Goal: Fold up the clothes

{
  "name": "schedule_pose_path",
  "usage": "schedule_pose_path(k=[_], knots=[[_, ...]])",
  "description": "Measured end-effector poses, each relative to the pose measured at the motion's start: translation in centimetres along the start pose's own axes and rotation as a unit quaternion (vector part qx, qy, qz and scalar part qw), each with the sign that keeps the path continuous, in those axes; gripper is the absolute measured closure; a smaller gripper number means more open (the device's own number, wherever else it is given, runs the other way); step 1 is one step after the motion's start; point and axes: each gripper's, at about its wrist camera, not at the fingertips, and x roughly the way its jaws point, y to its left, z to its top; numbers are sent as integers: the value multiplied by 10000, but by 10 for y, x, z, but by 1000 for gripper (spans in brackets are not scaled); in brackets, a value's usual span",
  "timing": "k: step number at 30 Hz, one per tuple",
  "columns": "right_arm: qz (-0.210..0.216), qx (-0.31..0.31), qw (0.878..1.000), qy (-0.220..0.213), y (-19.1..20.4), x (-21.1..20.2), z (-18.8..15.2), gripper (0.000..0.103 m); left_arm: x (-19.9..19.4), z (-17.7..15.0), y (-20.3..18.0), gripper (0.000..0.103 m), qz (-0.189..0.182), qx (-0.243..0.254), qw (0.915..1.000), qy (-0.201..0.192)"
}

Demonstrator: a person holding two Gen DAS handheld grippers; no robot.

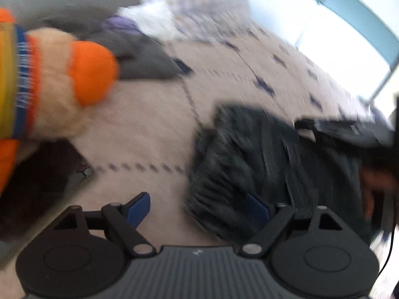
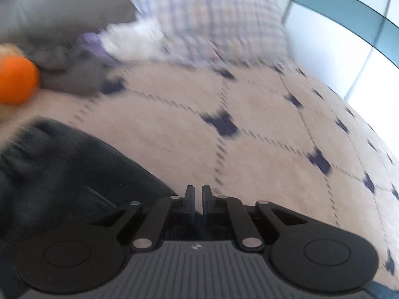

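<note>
A: Blurred throughout, both views. Left gripper (image 1: pixel 198 208) spread wide over the quilted bedcover (image 1: pixel 154 129), blue pads (image 1: pixel 138 209) well apart, nothing clamped between them.

B: And the dark garment (image 1: pixel 269 164)?

A: Crumpled on the bedcover, right of centre in the left wrist view, reaching down behind the right-hand pad. Touching that pad or merely behind it — cannot tell through the smear.

B: Right gripper (image 2: pixel 198 200)?

A: Drawn together, only a thin slit between the fingers (image 2: pixel 189 199). Dark fabric just beside them on the lower left, running under the gripper body. Pinched or only lying underneath — hidden by the black linkages, so no telling.

B: Anything else on the bed?

A: Plush toy (image 1: pixel 57 82), tan with orange parts and a blue-striped band, cut off by the left edge. Grey clothing (image 1: pixel 147 59) heaped beyond it, then something white and lilac, too soft to name. Checked pillow (image 2: pixel 219 20) at the back. Window frame (image 1: pixel 361 20) teal, glass blown out white.

B: Person?

A: A bit of a hand (image 1: pixel 374 186) at the far right of the left wrist view, mostly cut off, beside a black object too blurred to identify.
</note>
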Motion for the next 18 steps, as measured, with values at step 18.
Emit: schedule_pose_path(k=[18], knots=[[-609,7,9972,425,157,11,34,55,-29,35,79,18,-19,-1407,9897,-263]])
